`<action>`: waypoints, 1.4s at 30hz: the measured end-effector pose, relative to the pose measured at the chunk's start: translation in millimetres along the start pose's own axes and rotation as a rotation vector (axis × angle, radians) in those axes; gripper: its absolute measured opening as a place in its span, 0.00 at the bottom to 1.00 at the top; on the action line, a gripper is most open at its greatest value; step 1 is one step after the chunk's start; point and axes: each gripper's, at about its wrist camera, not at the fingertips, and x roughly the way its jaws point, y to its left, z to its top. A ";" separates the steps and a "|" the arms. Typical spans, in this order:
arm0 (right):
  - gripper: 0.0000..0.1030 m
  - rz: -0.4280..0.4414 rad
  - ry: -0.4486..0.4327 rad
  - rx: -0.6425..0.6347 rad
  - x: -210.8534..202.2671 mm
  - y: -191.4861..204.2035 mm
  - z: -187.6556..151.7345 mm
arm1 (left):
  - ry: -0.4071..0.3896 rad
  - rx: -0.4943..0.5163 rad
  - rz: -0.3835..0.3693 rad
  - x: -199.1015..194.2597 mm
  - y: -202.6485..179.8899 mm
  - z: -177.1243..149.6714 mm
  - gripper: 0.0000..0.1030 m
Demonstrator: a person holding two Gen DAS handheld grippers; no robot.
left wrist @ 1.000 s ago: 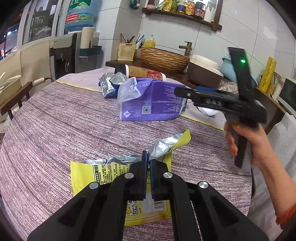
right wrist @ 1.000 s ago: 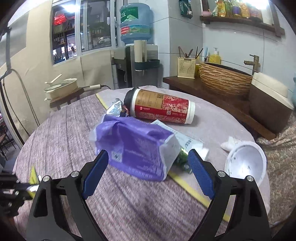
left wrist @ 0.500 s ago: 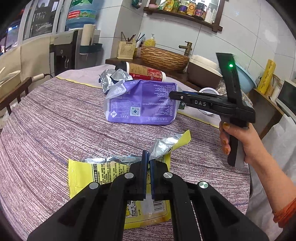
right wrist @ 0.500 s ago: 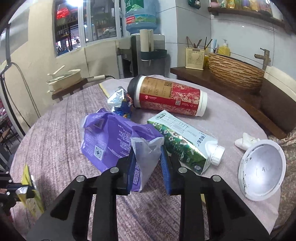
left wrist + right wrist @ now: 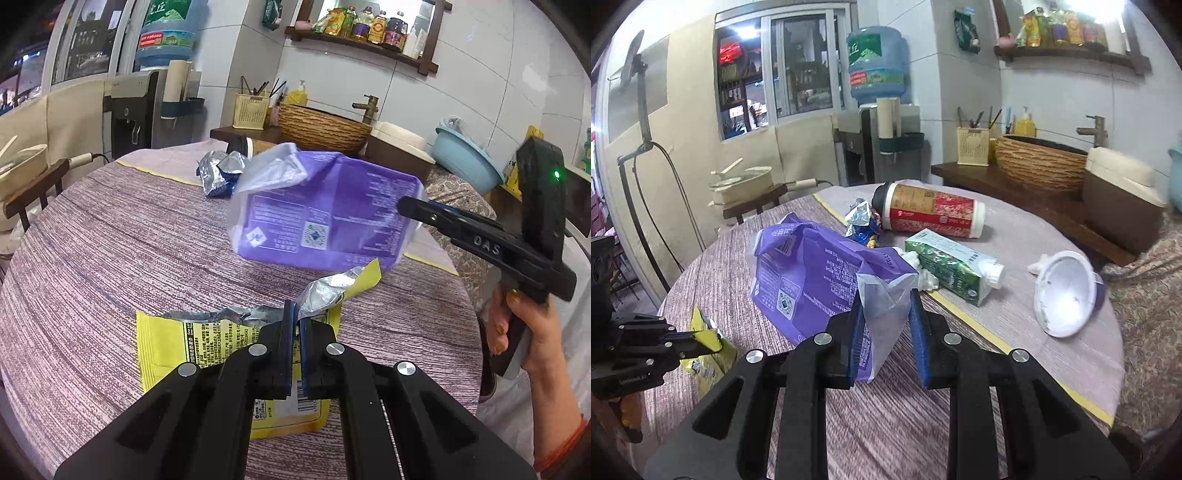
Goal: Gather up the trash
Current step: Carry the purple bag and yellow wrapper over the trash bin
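My left gripper (image 5: 294, 314) is shut on the torn top of a yellow snack wrapper (image 5: 207, 332) that lies on the round table's striped cloth (image 5: 110, 251); it also shows in the right wrist view (image 5: 705, 350). My right gripper (image 5: 886, 310) is shut on the corner of a purple plastic bag (image 5: 809, 273) and holds it lifted off the table, above and behind the yellow wrapper (image 5: 325, 218).
Farther back on the table lie a red paper cup on its side (image 5: 931, 210), a green carton (image 5: 953, 269), a crumpled foil wrapper (image 5: 860, 221), white tissue (image 5: 923, 273) and a white bowl tipped on its side (image 5: 1067, 291). A counter with a basket (image 5: 1038, 166) stands behind.
My right gripper closed on the purple bag's corner, then lifted it off the table and toward me, uncovering the green carton. My left gripper stays shut on the yellow wrapper.
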 end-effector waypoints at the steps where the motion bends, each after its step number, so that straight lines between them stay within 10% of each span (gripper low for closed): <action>1: 0.24 -0.015 -0.011 0.001 -8.8 -0.2 -2.4 | -0.005 -0.003 -0.004 -2.0 -1.7 -0.2 0.04; 23: 0.24 -0.358 -0.128 0.247 -180.4 -74.1 -99.6 | -0.017 0.133 -0.214 2.3 -117.4 2.2 0.04; 42: 0.24 -0.738 0.058 0.480 -231.0 -169.1 -233.0 | 0.048 0.273 -0.423 31.4 -225.2 -5.4 0.04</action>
